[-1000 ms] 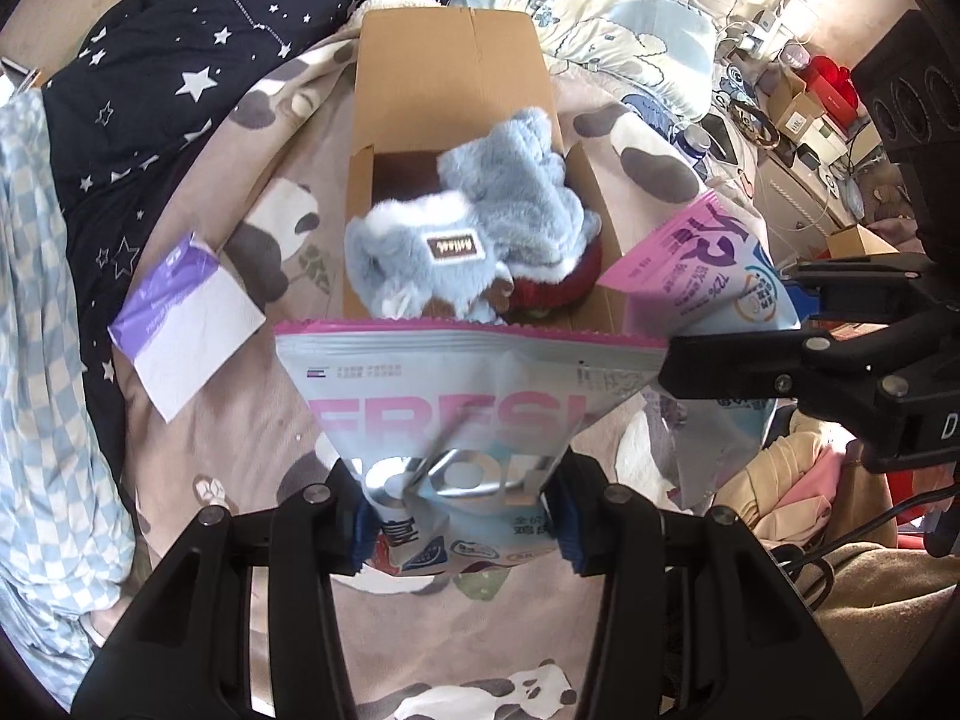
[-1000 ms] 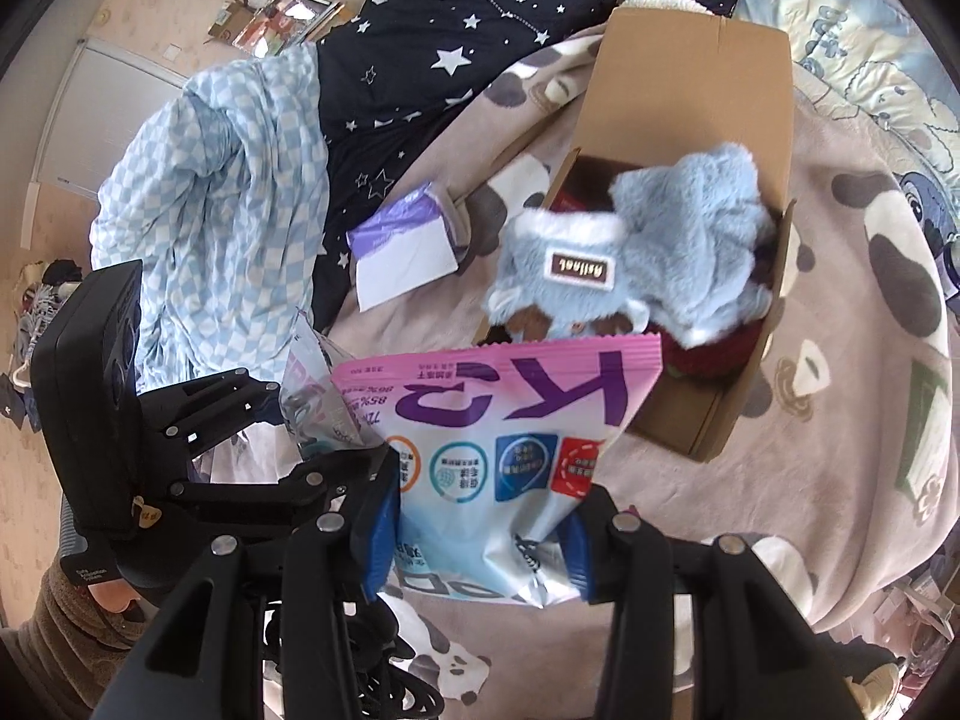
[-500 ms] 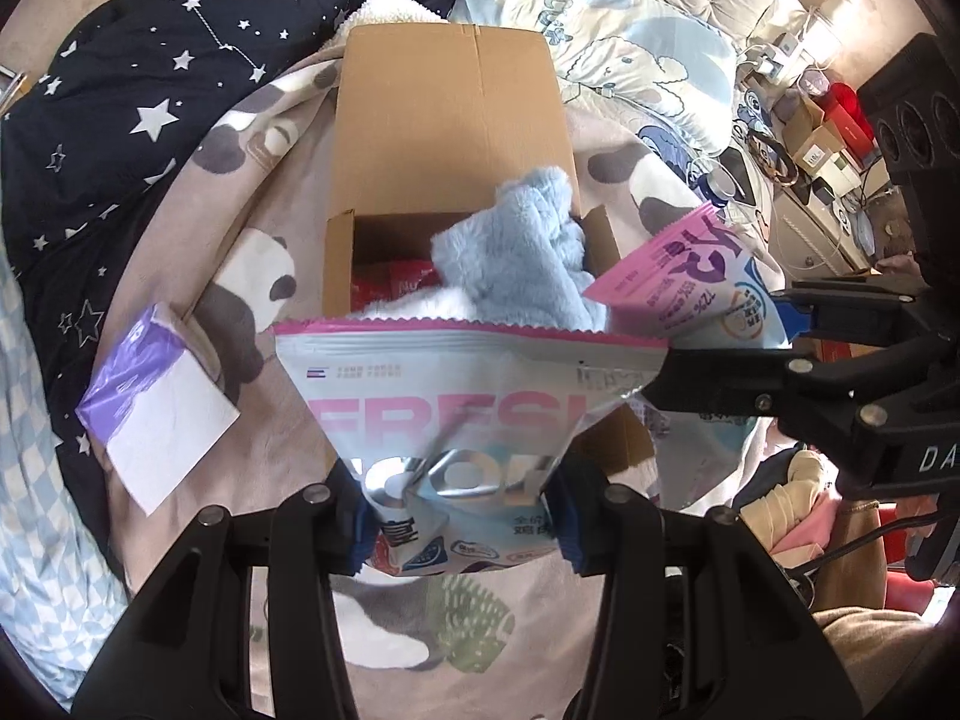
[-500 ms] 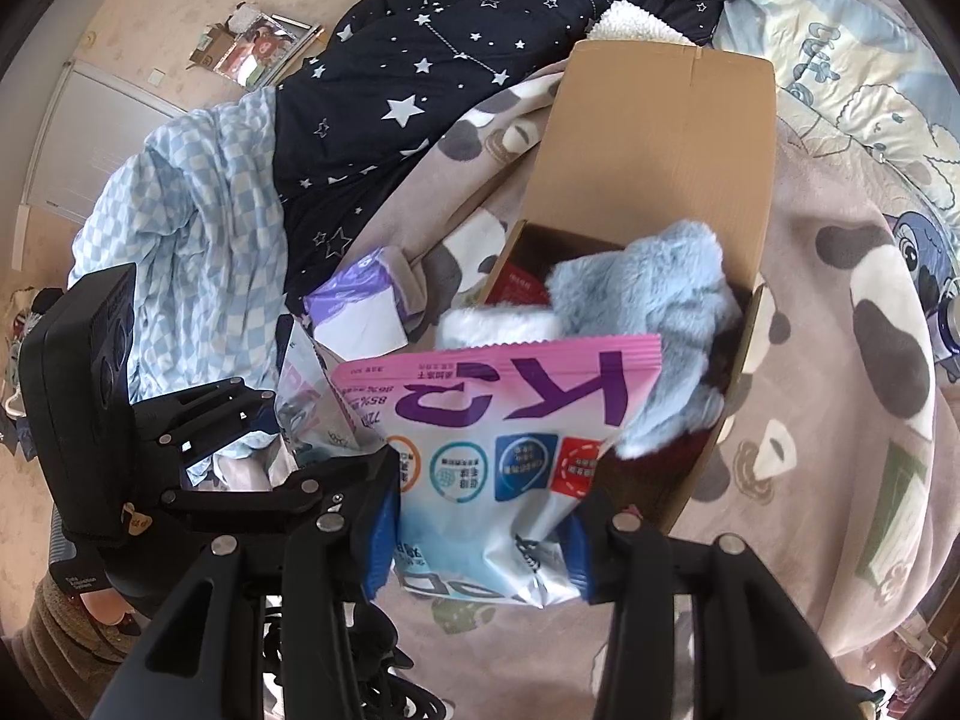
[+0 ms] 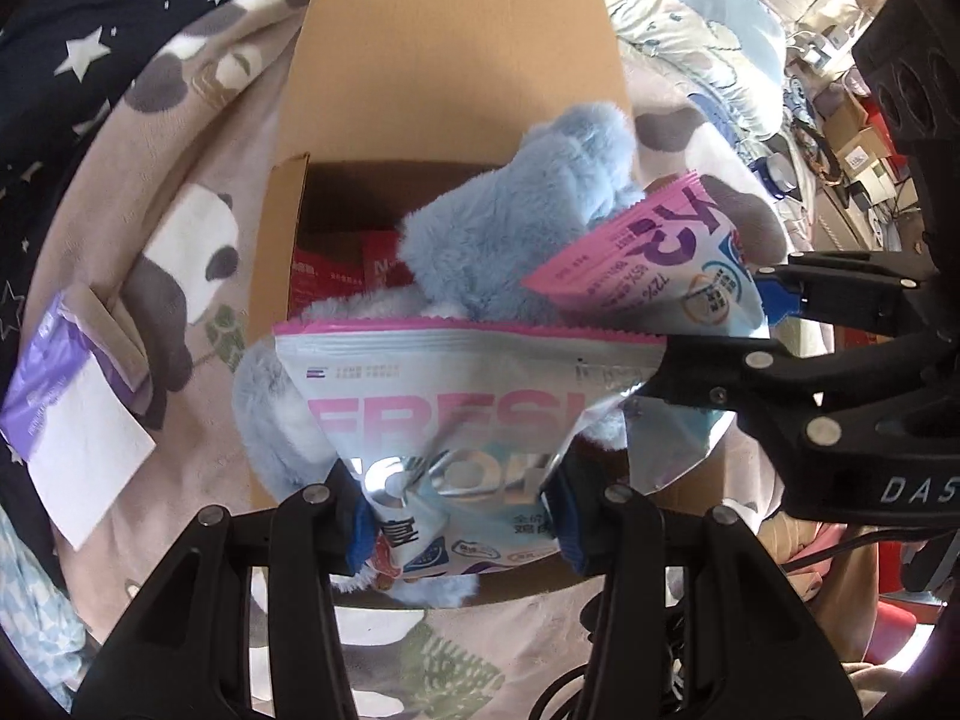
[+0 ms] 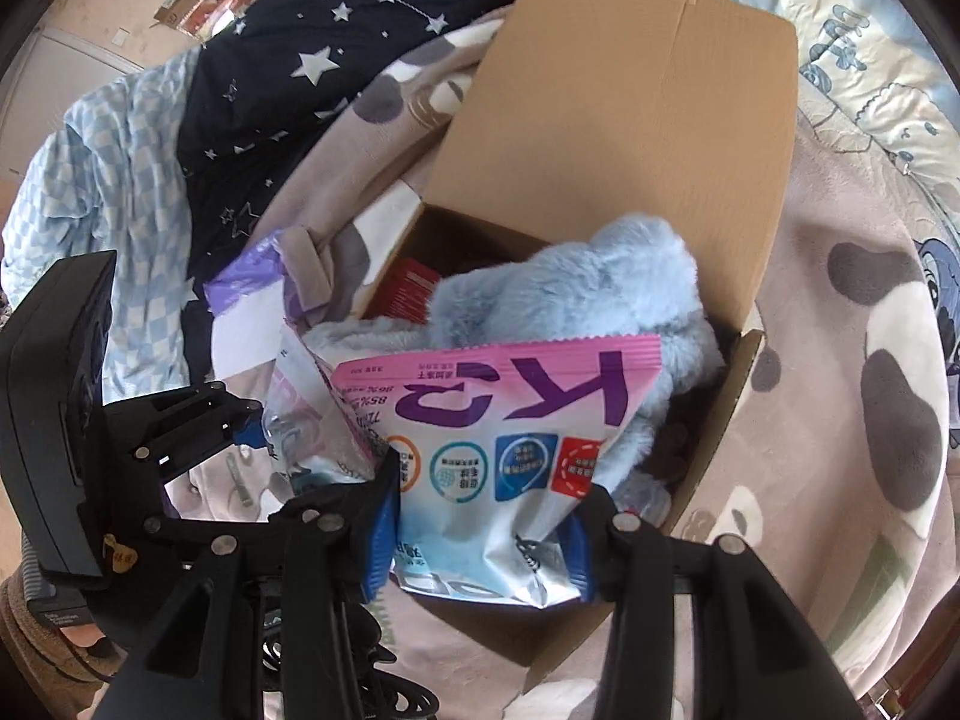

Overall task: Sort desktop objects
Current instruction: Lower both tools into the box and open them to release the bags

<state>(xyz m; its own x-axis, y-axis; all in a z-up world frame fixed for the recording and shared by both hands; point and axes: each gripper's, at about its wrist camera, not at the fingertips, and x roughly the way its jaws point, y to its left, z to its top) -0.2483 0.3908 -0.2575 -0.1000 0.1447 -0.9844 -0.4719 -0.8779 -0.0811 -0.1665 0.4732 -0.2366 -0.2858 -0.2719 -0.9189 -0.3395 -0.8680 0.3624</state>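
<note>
"FRESH" stands on the silver pouch point(image 5: 456, 420), "K2" on the pink pouch point(image 6: 510, 414).

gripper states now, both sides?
Left gripper: closed on the FRESH pouch.
Right gripper: closed on the K2 pouch.

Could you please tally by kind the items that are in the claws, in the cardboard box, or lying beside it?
Snack pouches: 2, the FRESH pouch in the left claw and the K2 pouch in the right claw.
Blue plush toy: 1.
Red packet: 1 visible.
Cardboard box: 1.
Purple-and-white pack: 1.
Total: 6.
</note>
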